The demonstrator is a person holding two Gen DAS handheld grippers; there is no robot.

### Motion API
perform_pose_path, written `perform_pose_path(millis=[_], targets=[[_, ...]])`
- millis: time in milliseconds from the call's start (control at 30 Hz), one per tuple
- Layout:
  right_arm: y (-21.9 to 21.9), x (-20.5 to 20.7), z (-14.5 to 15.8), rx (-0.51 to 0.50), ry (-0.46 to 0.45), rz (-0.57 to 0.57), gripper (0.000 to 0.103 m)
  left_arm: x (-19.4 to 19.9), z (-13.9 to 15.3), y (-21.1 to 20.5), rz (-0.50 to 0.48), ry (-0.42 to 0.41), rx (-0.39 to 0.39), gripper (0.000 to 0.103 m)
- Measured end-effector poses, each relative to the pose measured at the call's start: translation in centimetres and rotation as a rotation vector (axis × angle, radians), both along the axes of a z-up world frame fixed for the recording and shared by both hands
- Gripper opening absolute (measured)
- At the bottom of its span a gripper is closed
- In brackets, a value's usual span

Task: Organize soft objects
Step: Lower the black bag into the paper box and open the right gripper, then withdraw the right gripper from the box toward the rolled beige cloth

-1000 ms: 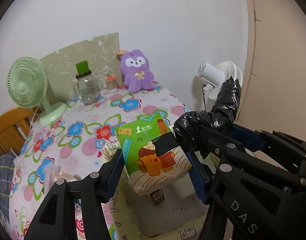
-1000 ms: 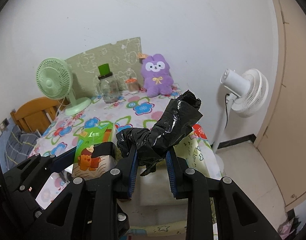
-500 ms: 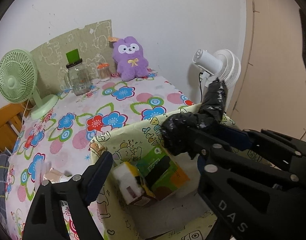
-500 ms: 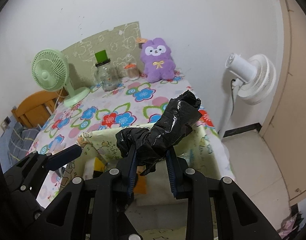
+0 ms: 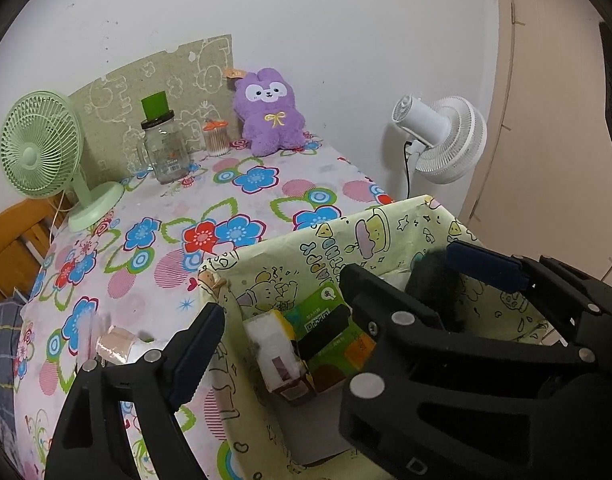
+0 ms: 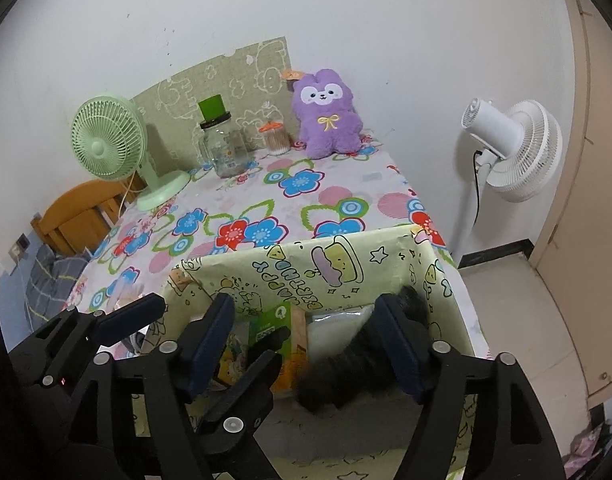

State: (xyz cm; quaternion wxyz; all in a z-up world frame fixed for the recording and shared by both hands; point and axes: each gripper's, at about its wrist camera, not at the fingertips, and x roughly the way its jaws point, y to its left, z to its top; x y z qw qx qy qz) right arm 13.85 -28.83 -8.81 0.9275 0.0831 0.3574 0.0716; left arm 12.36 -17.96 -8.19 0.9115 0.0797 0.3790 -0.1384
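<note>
The right gripper [image 6: 310, 344] hangs over the yellow cartoon box [image 6: 338, 264] with its jaws spread wide. The black bag [image 6: 358, 364], blurred, lies between them toward the 3 o'clock finger, down inside the box. The left gripper [image 5: 281, 312] is also spread wide, over the box's 9 o'clock side, above the green tissue pack [image 5: 326, 320] lying inside. At 12 o'clock, a purple plush [image 6: 328, 114] sits on the floral table [image 6: 241, 208].

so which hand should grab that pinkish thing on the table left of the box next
Left. The pinkish item lies just beside the left gripper, jaws open and empty. The right gripper is over the box, black bag between its jaws.
</note>
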Motion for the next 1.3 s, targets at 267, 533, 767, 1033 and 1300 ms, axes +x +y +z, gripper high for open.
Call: perform_pose_path(millis=[267, 533, 767, 1033, 1300], targets=[[0.4, -1.1, 1.1, -0.017, -0.014, -0.021, 0.085, -1.0, 1.1, 0.4, 0.000, -0.021, -0.002, 0.091], [1.2, -2.7, 2.6, -0.031, -0.053, -0.034, 0.088, -2.5, 2.5, 1.3, 0.000, -0.060, -0.015, 0.091], [2.2, -3.8, 3.8, -0.051, -0.080, -0.044, 0.091, -3.5, 3.4, 2.2, 0.001, -0.085, -0.024, 0.092], [3.3, -5.3, 5.2, -0.063, -0.118, -0.068, 0.095, -4.7, 4.8, 3.4, 0.001, -0.126, -0.029, 0.093], [4.7, -6.7, 6.7, -0.073, -0.152, -0.077, 0.096, -5.9, 6.2, 4.8, 0.006, -0.162, -0.036, 0.094]])
